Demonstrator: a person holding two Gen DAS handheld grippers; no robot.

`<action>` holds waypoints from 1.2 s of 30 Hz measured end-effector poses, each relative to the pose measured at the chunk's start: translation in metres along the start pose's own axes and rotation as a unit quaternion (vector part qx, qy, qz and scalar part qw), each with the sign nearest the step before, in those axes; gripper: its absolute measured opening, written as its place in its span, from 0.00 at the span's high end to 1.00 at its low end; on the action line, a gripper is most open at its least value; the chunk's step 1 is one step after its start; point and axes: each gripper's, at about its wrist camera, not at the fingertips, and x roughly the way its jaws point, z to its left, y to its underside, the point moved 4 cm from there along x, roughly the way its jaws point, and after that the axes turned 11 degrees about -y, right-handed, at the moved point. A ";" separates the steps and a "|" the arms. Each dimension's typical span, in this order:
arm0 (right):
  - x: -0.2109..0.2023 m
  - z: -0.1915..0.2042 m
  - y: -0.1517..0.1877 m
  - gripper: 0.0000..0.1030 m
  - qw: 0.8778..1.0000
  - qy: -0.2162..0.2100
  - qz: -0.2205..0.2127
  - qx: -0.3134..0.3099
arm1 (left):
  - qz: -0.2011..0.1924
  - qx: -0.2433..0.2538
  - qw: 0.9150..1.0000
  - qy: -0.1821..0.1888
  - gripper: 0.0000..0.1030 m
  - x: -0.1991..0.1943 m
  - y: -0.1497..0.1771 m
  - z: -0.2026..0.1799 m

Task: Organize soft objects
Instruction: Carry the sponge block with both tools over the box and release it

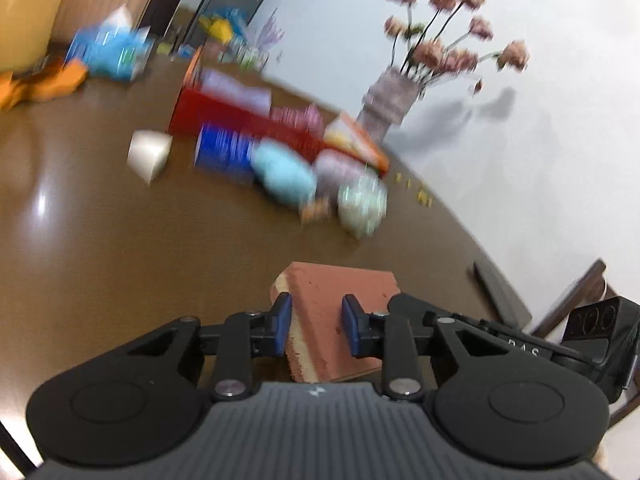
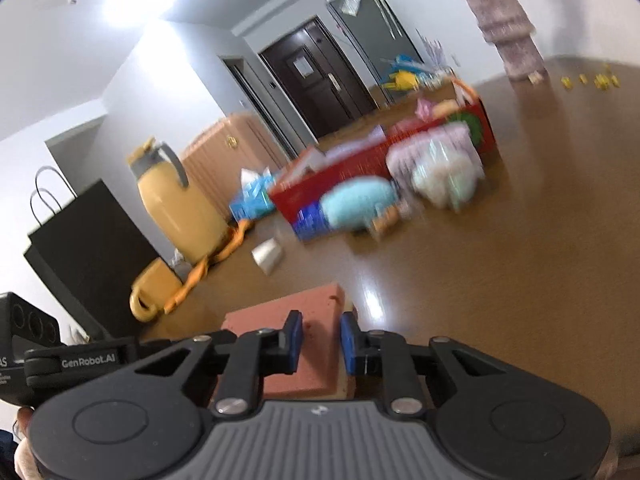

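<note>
A sponge block [image 1: 340,280], brick-pink on top and yellow underneath, hangs over the brown table [image 1: 120,260]. My left gripper [image 1: 318,324] is shut on one end of it, blue pads pressing both sides. In the right wrist view the same sponge [image 2: 296,304] sits between the pads of my right gripper [image 2: 321,340], also shut on it. Further back lie blurred soft toys: a light blue one [image 1: 286,176], a lilac one [image 1: 340,168] and a pale green one [image 1: 362,204], beside a long red box [image 1: 224,112].
A vase of flowers [image 1: 390,100] stands by the wall. A white folded piece [image 1: 148,156] lies left of the red box. A yellow jug [image 2: 180,200], a yellow mug [image 2: 154,288] and a black paper bag [image 2: 92,248] stand at the table's left. A chair [image 1: 580,292] stands at the right edge.
</note>
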 end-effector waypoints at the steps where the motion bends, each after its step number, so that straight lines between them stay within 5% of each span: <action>1: 0.007 0.003 -0.015 0.80 1.000 -0.004 -0.005 -0.012 | -0.015 0.008 1.000 0.000 0.74 0.002 -0.017 -0.002; 4: 0.036 0.007 -0.066 0.81 0.999 -0.022 -0.015 -0.032 | -0.053 0.019 0.998 0.002 0.75 0.020 -0.082 0.001; 8: 0.096 -0.007 -0.137 0.81 0.999 -0.020 -0.034 -0.034 | -0.052 0.011 0.999 0.013 0.75 0.071 -0.163 0.014; 13: 0.183 -0.038 -0.192 0.81 0.999 0.023 -0.019 -0.029 | -0.018 0.009 0.999 -0.050 0.76 0.153 -0.222 0.029; 21: 0.275 -0.083 -0.193 0.80 0.992 0.062 0.111 -0.012 | 0.028 0.071 0.987 -0.140 0.74 0.216 -0.216 0.053; 23: 0.286 -0.082 -0.189 0.77 0.989 0.075 0.128 -0.026 | 0.013 0.084 0.986 -0.147 0.64 0.215 -0.213 0.053; 25: 0.290 -0.080 -0.190 0.58 0.987 0.088 0.132 -0.034 | 0.006 0.085 0.985 -0.149 0.52 0.210 -0.214 0.051; 27: 0.288 -0.076 -0.190 0.49 0.986 0.090 0.134 -0.035 | -0.009 0.085 0.984 -0.156 0.49 0.199 -0.217 0.045; 31: 0.265 -0.064 -0.201 0.50 0.988 0.088 0.116 -0.050 | -0.031 0.103 0.982 -0.156 0.46 0.163 -0.227 0.030; 36: 0.203 -0.043 -0.228 0.45 0.989 0.094 0.077 -0.084 | -0.081 0.146 0.971 -0.172 0.30 0.104 -0.236 0.000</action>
